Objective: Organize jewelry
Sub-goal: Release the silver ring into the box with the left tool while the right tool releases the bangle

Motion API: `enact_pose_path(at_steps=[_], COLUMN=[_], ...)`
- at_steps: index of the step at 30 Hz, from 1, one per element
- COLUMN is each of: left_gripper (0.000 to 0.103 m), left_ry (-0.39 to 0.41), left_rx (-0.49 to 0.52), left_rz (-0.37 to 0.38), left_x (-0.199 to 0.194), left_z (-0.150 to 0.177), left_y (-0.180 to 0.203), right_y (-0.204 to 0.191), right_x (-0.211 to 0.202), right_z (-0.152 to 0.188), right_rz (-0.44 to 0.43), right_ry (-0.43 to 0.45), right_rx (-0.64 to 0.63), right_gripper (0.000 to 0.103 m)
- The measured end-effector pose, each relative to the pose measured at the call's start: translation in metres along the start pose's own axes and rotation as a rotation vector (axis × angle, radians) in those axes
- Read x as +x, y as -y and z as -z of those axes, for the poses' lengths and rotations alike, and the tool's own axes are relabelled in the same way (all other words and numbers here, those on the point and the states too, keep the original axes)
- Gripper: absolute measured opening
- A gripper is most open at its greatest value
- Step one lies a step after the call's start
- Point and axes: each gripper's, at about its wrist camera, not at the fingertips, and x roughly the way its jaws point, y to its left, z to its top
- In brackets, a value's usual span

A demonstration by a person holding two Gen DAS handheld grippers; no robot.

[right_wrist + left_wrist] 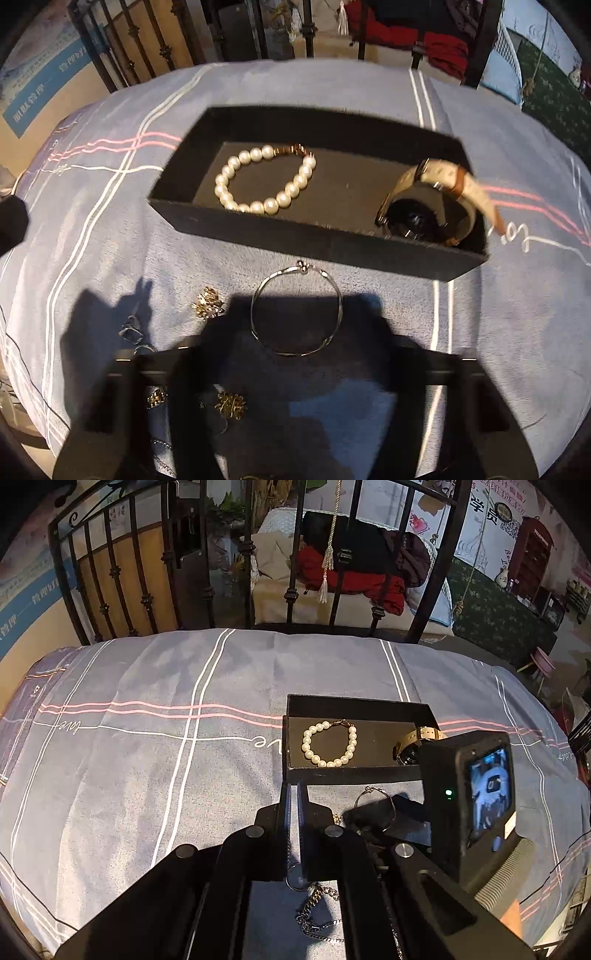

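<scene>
A black open jewelry box (258, 232) lies on the bed; it also shows in the left wrist view (354, 773). Inside are a pearl bracelet (304, 177) (351, 742) and a wristwatch with a beige strap (443, 177) (406, 753). A thin silver bangle (258, 295) (369, 792) lies on the cover just in front of the box. My right gripper (295, 354) is open wide, its blurred fingers either side of the bangle. My left gripper (293, 794) is shut on a ring of a silver chain (295, 878) that hangs below it.
Small gold and silver pieces (208, 302) (231, 404) lie on the grey plaid bed cover (147, 775) near the front left. A black iron bed rail (207, 572) stands behind the bed. The right gripper's camera body (476, 794) sits right of the left gripper.
</scene>
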Motion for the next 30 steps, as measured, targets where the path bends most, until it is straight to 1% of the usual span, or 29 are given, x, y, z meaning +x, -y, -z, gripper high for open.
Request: enact_pose_path(at_steps=[4,6,8,12,15,17,19,20,21,22,23,24,25,28,29,30], left_gripper=[0.004,0.004,0.004,0.004,0.004,0.004,0.004,0.008,0.016,0.021,0.032,0.037,0.039,0.048,0.053,0.06], left_ry=[-0.007,-0.01,-0.01,0.004,0.013,0.005,-0.003,-0.002,0.002,0.008,0.008,0.01,0.014,0.014,0.014,0.011], left_rx=[0.006,0.009,0.018,0.031,0.037,0.045,0.056,0.063,0.066,0.066,0.064,0.064,0.065,0.066,0.064,0.06], left_rz=[0.004,0.012,0.022,0.037,0.039,0.036,0.019,0.007,-0.002,-0.011,-0.016,-0.023,-0.026,-0.037,-0.042,-0.044], left_x=[0.007,0.013,0.019,0.028,0.034,0.039,0.042,0.042,0.042,0.041,0.041,0.04,0.039,0.034,0.032,0.03], left_z=[-0.002,-0.005,-0.011,-0.032,-0.046,-0.052,-0.056,-0.057,-0.057,-0.058,-0.058,-0.058,-0.057,-0.055,-0.053,-0.051], left_y=[0.001,0.006,0.012,0.028,0.035,0.038,0.04,0.041,0.041,0.04,0.039,0.038,0.037,0.034,0.032,0.03], right_y=[-0.003,0.005,0.013,0.023,0.03,0.036,0.043,0.044,0.044,0.044,0.045,0.046,0.046,0.048,0.047,0.047], right_x=[-0.013,-0.031,-0.058,-0.095,-0.099,-0.098,-0.098,-0.099,-0.1,-0.101,-0.103,-0.105,-0.106,-0.108,-0.11,-0.112], right_z=[0.011,0.014,0.01,-0.022,-0.047,-0.055,-0.061,-0.059,-0.059,-0.058,-0.055,-0.053,-0.05,-0.046,-0.045,-0.044], right_rz=[0.034,0.032,0.034,0.093,0.125,0.141,0.15,0.151,0.155,0.151,0.151,0.151,0.152,0.148,0.149,0.148], right_ry=[0.063,0.116,0.185,0.271,0.282,0.272,0.266,0.272,0.279,0.283,0.286,0.289,0.289,0.287,0.288,0.288], right_rx=[-0.016,0.021,0.048,0.046,0.04,0.041,0.05,0.05,0.049,0.048,0.05,0.051,0.054,0.06,0.061,0.061], right_gripper=[0.052,0.052,0.052,0.052,0.052,0.053,0.072,0.073,0.073,0.073,0.073,0.073,0.073,0.073,0.073,0.073])
